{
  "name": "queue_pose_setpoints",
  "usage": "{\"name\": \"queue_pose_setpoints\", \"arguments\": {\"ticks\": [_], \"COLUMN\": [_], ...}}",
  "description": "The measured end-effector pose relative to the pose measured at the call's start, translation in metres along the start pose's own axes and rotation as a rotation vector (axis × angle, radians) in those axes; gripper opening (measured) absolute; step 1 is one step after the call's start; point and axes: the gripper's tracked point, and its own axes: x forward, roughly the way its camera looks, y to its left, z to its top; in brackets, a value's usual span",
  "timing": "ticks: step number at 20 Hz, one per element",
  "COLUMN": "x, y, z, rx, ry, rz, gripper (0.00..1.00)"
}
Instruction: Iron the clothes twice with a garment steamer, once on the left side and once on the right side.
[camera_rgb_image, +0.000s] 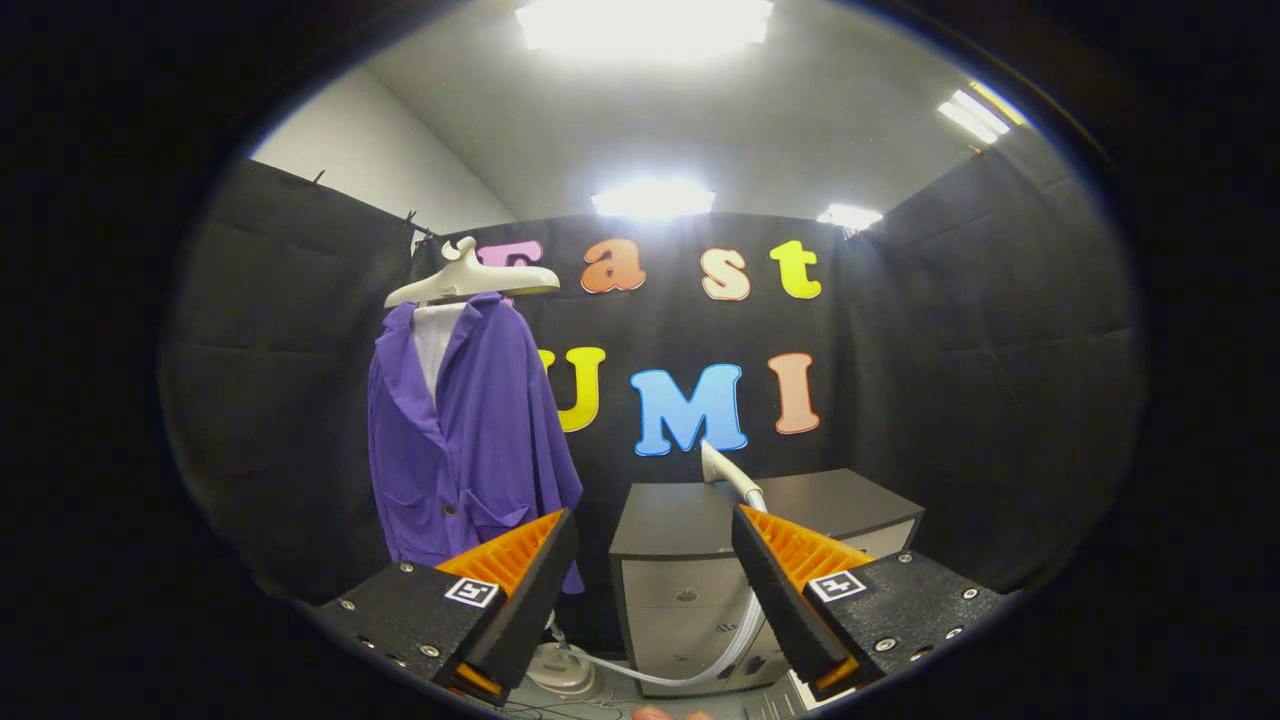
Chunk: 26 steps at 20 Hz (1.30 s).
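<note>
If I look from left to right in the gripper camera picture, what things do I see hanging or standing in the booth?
Purple jacket hanging on its white hanger → white steamer head, with its hose running down to the floor → grey cabinet. The open gripper holds nothing; its fingers point between the jacket and the steamer head.

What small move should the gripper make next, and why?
Probably ease forward toward the steamer head on the cabinet. The gripper is open and holds nothing; the purple jacket hangs untouched beyond its left finger.
</note>
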Motion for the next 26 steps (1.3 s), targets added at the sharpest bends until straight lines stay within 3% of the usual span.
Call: {"name": "queue_pose_setpoints", "arguments": {"ticks": [9, 16, 26], "x": [0.151, 0.262, 0.363], "y": [-0.090, -0.148, -0.161], "z": [0.006, -0.010, -0.060], "rx": [0.023, 0.089, 0.269], "ry": [0.034, 0.100, 0.277], "rz": [-0.066, -0.071, 0.020], "gripper": [0.96, 0.96, 0.95]}}
